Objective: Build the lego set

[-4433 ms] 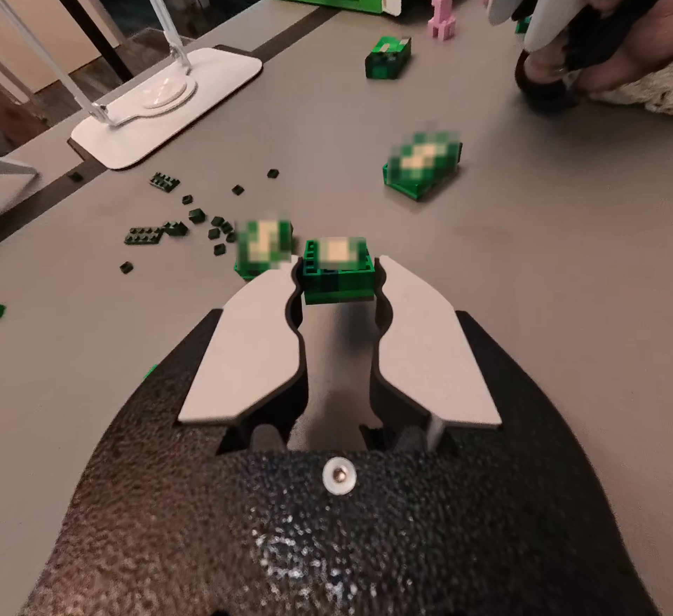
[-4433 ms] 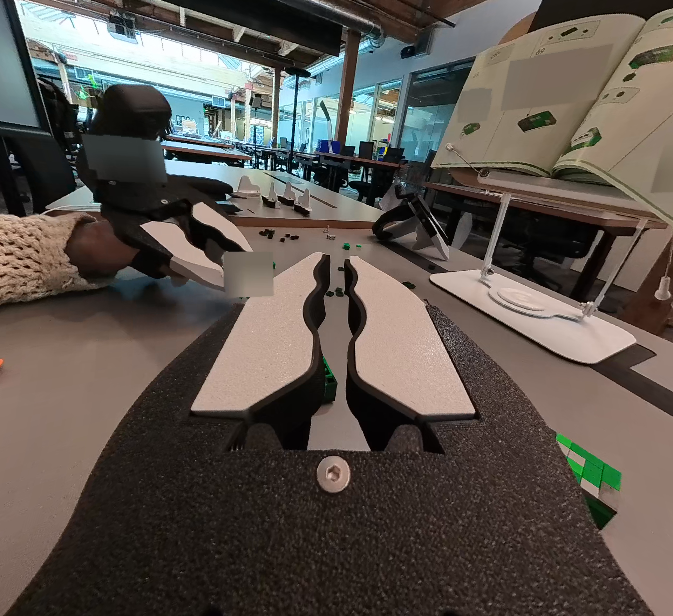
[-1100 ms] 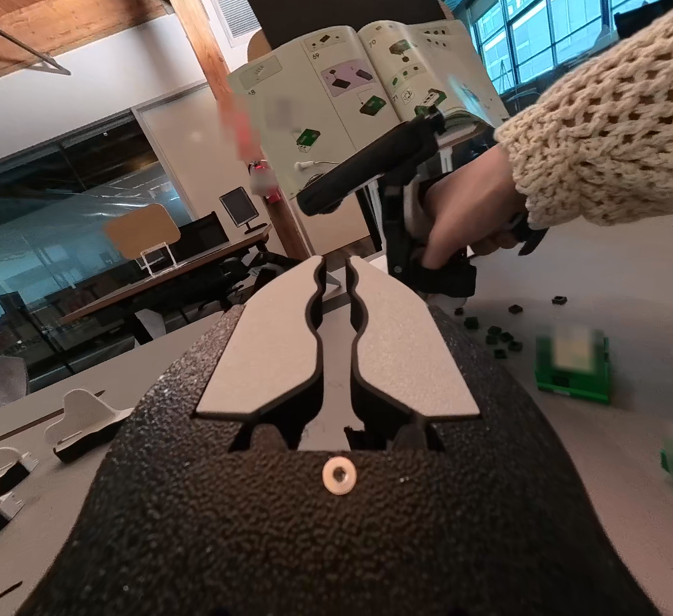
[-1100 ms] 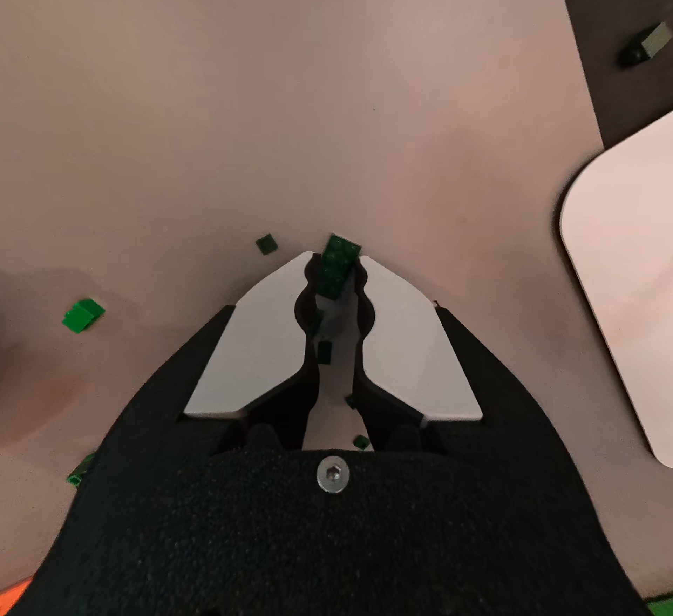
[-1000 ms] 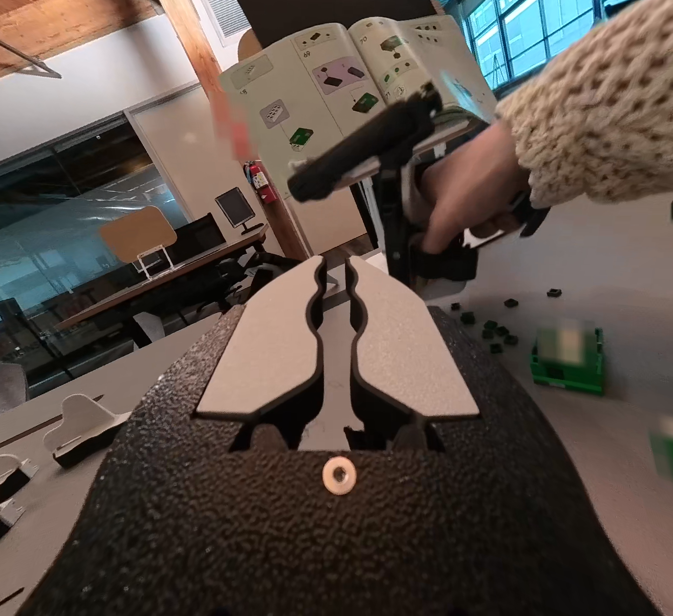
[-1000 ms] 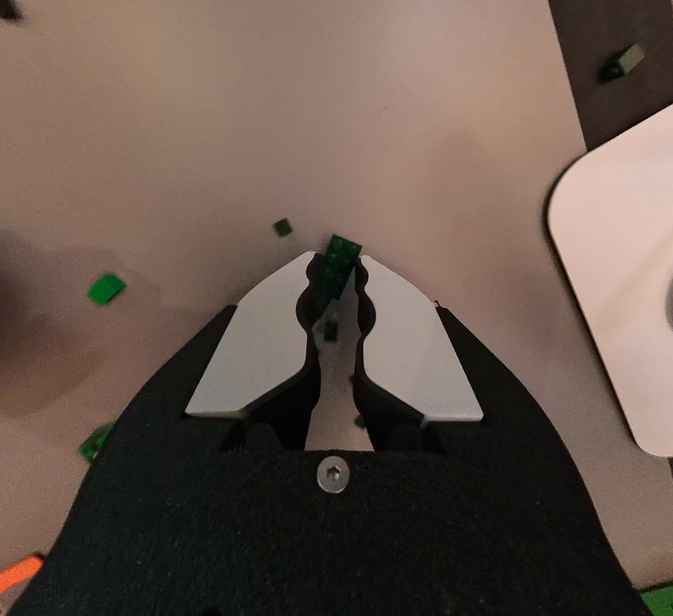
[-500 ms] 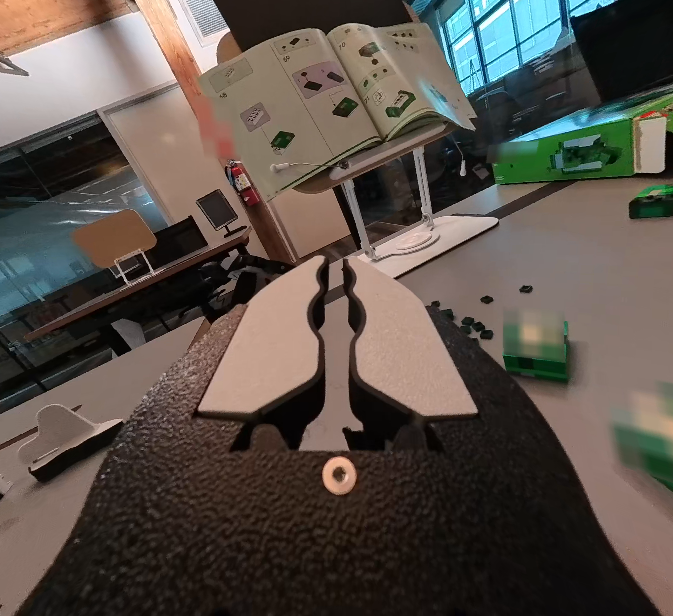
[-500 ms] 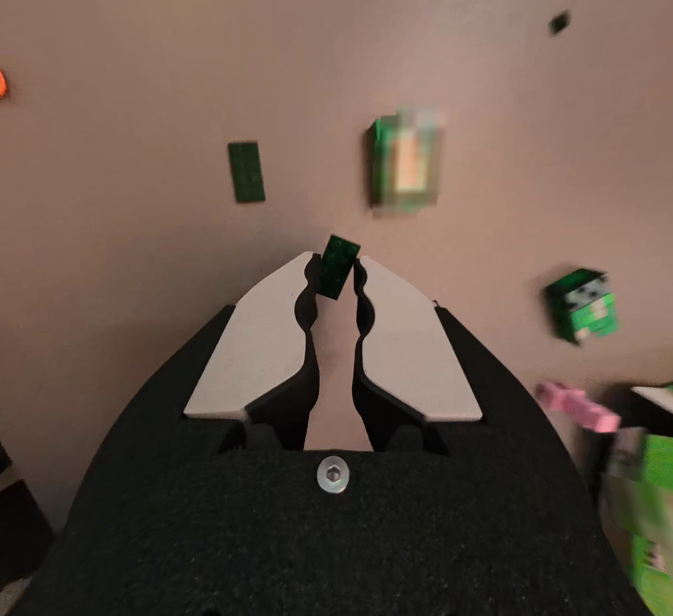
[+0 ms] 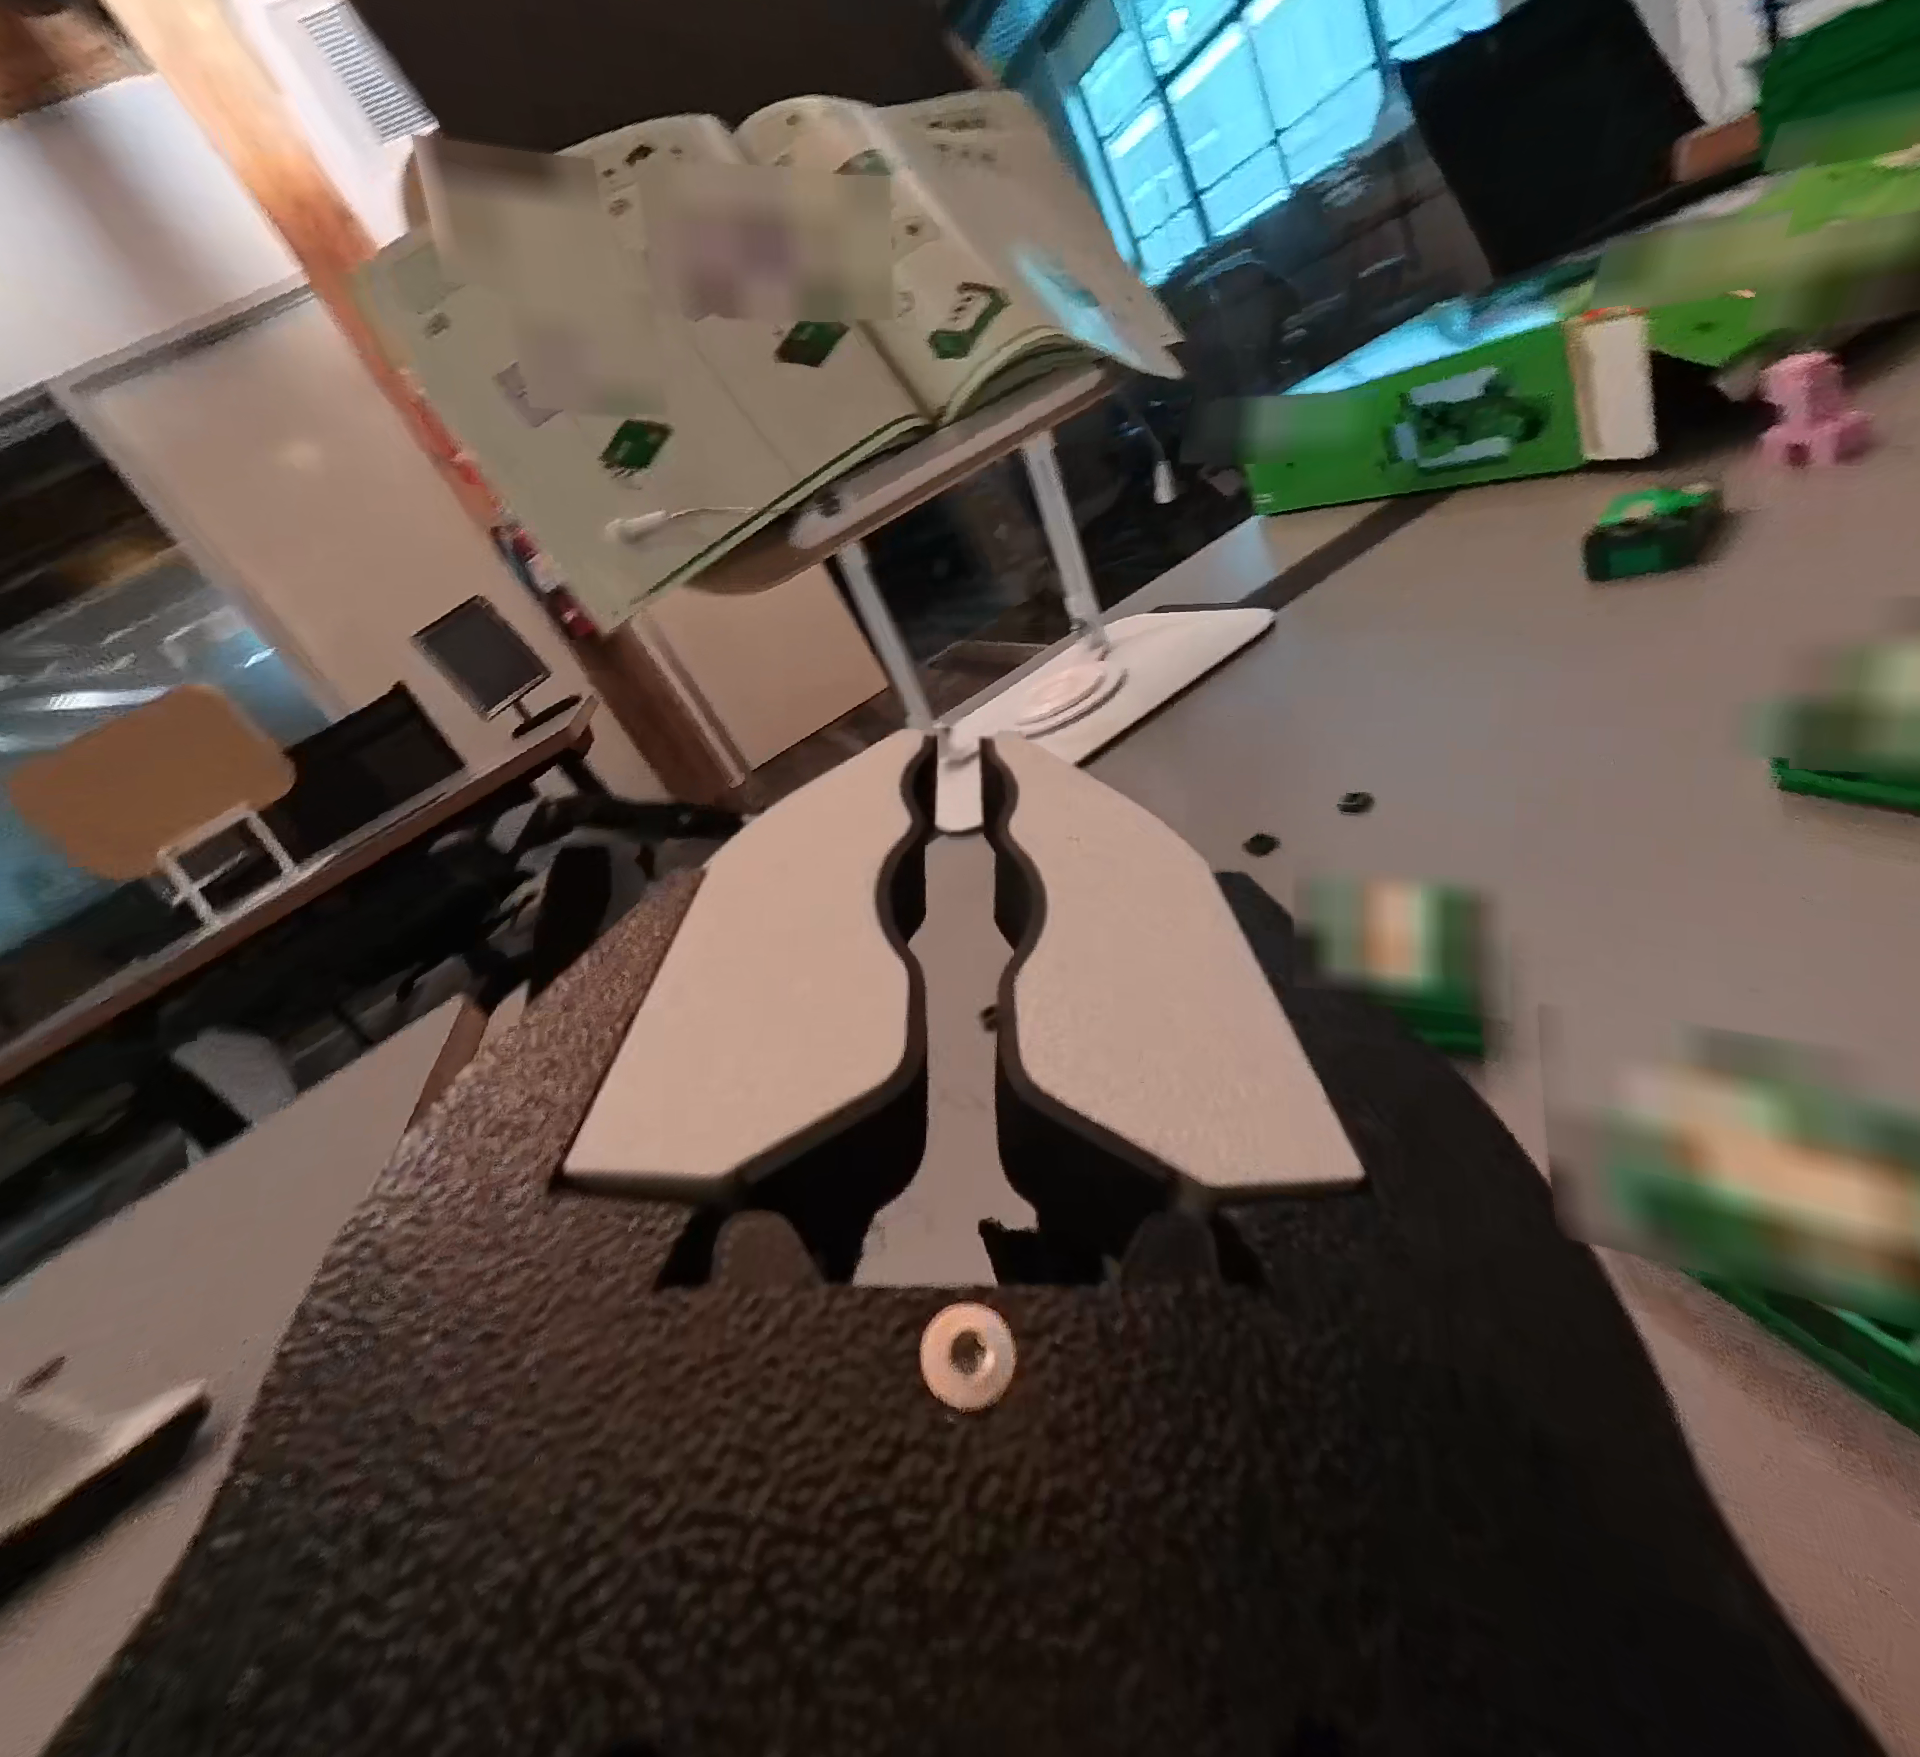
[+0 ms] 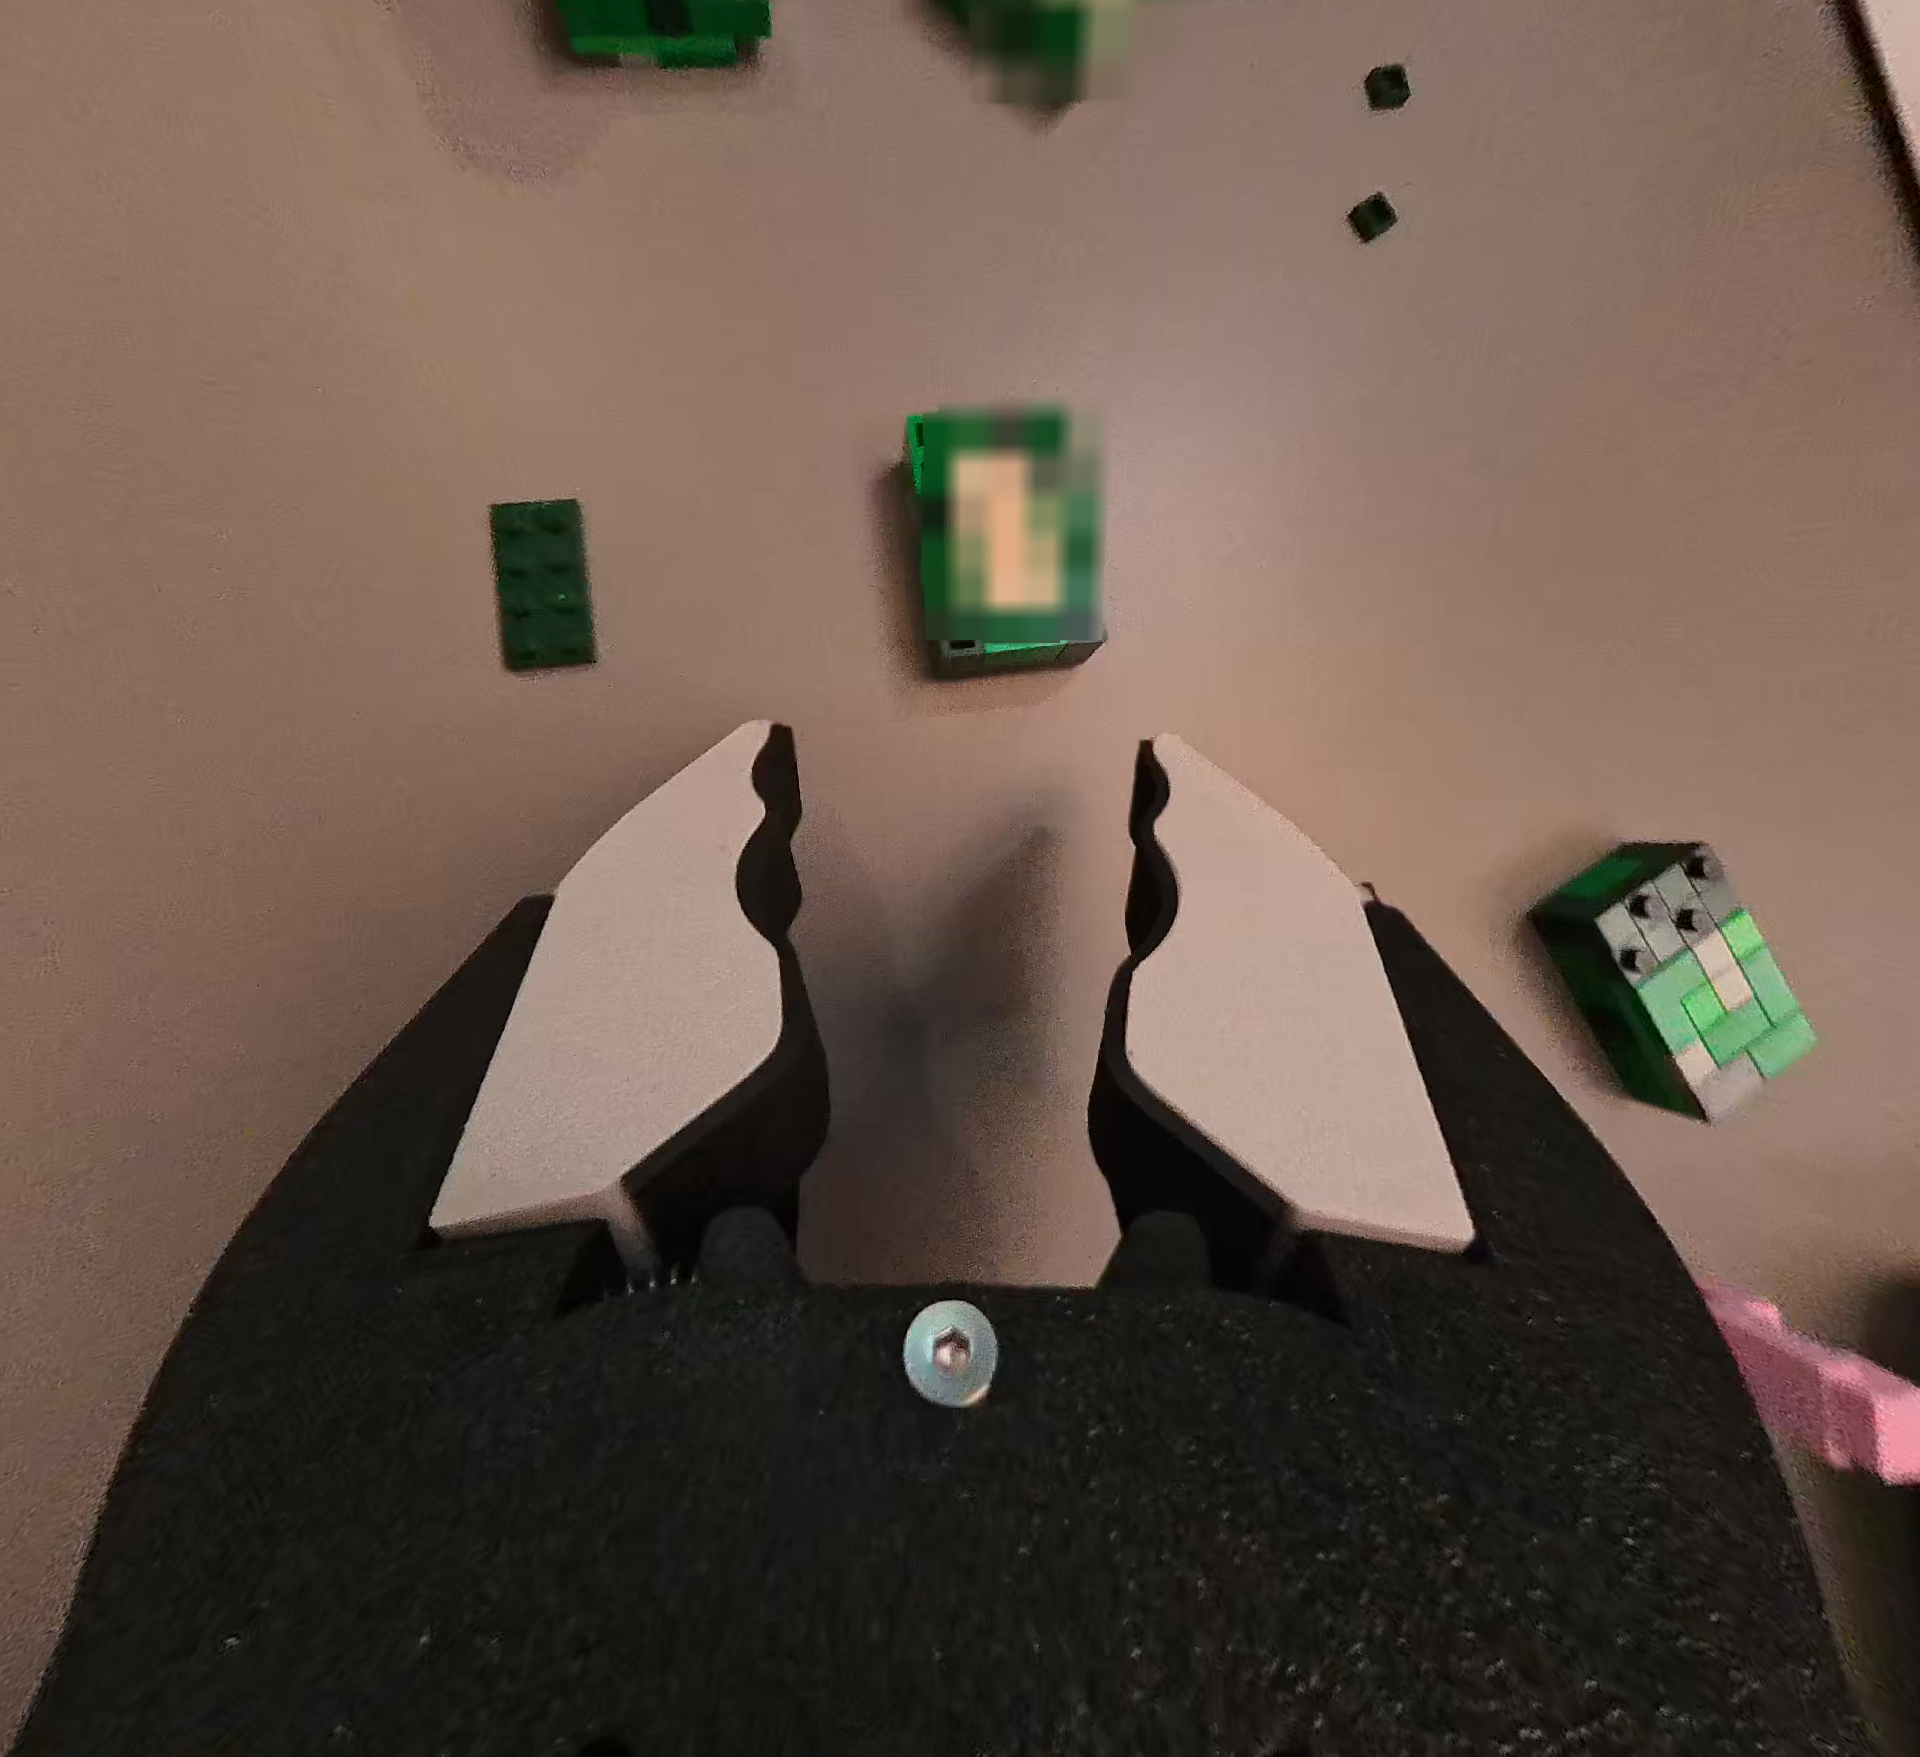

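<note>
White book stand [image 9: 1049, 668] on a grey table [image 9: 1455, 720], office desks [image 9: 312, 876] beyond.

Dark green studded plate [image 10: 543, 583] on grey-beige tabletop [image 10: 260, 305], block [image 10: 1675, 978] tiled in light green, grey and white with dark green sides, pink figure [image 9: 1810, 406], bright green box [image 9: 1455, 429], pale grey fingers [image 10: 644, 980]

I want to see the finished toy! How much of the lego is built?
Some is done: several green blocks already stand built on the table. Nothing is in hand now: the right gripper has its jaws wide open and empty, the left gripper is shut on nothing. Left to do: a flat dark green plate and loose small pieces lie unattached.
</note>
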`<action>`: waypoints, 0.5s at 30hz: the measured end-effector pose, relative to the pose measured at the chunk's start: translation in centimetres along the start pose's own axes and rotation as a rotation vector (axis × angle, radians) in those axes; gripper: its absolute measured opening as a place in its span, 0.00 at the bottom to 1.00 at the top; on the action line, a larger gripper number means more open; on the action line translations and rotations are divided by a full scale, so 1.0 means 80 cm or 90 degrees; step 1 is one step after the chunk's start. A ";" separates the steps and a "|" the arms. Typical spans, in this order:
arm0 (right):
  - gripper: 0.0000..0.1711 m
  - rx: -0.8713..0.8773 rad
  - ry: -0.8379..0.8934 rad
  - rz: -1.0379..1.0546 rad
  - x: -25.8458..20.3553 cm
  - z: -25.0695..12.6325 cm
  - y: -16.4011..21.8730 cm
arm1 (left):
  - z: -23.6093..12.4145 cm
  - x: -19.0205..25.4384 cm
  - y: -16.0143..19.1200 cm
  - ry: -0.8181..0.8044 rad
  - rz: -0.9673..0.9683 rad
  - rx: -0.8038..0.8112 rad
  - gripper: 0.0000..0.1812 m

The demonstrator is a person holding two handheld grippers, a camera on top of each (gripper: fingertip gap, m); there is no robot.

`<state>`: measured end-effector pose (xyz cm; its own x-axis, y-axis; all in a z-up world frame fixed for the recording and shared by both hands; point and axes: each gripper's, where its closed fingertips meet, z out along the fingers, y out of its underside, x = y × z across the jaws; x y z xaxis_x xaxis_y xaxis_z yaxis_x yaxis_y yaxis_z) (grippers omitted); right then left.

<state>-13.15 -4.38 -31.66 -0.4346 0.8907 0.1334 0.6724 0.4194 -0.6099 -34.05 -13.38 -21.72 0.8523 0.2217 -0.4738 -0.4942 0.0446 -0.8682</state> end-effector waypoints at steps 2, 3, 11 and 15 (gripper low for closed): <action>0.37 0.021 -0.013 -0.004 0.006 0.012 0.002 | 0.001 0.025 -0.009 0.052 0.043 0.007 0.04; 0.37 0.033 -0.019 -0.004 0.008 0.017 0.001 | 0.000 0.038 -0.013 0.076 0.065 0.012 0.04; 0.31 0.067 -0.084 0.030 0.014 0.039 -0.008 | -0.006 0.124 -0.032 0.239 0.220 0.044 0.07; 0.25 0.084 -0.122 0.039 0.011 0.040 -0.013 | -0.011 0.149 -0.032 0.287 0.264 0.047 0.09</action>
<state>-16.12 -4.62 -33.37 -0.5099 0.8587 -0.0505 0.6222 0.3277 -0.7109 -22.49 -11.71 -25.30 0.5669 -0.1986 -0.7995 -0.7969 0.1139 -0.5933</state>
